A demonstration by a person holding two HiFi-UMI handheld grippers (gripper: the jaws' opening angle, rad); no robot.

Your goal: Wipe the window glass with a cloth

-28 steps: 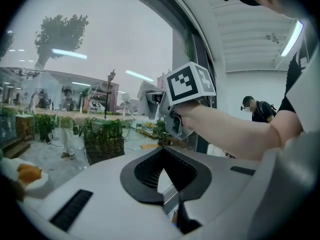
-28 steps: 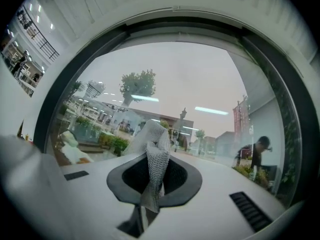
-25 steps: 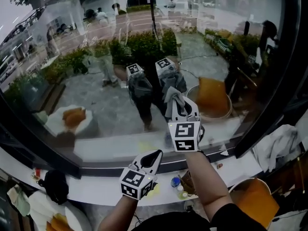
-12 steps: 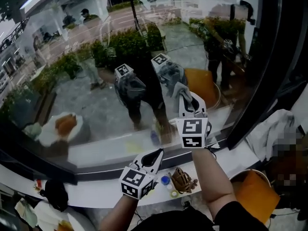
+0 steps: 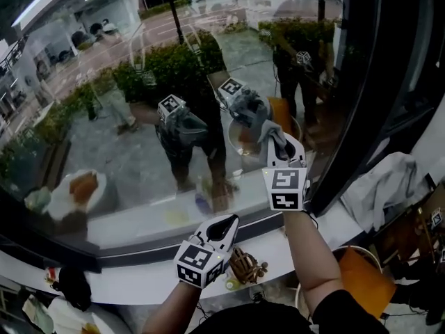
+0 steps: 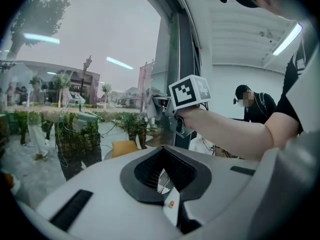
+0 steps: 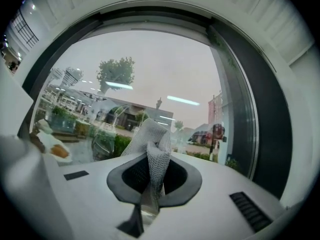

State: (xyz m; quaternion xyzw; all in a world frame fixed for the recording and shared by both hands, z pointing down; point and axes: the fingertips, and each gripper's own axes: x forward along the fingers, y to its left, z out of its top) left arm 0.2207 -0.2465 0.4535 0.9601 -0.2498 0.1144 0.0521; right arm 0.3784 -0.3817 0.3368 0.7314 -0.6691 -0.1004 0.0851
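The cloth (image 5: 273,135), a grey mesh rag, is up at the window glass (image 5: 132,117), close to the pane's right edge beside the dark frame (image 5: 356,82), and its bunched tip meets its own reflection there. The right gripper (image 5: 279,143) has it: the jaws pinch the rag's lower end. In the right gripper view the cloth (image 7: 153,156) stands in a folded peak out of the right gripper (image 7: 149,186), with the window glass (image 7: 150,69) right ahead.

The left gripper (image 5: 226,223) hangs lower and to the left, over the white sill (image 5: 132,284) under the pane's bottom edge, well apart from the cloth. Seen from the left gripper view, the left gripper (image 6: 167,184) has its jaws pressed together with nothing between them, and it looks across at the right hand's marker cube (image 6: 189,91).

A brown object (image 5: 245,266) sits on the sill just right of the left gripper. A pale garment (image 5: 386,186) is draped at the far right.
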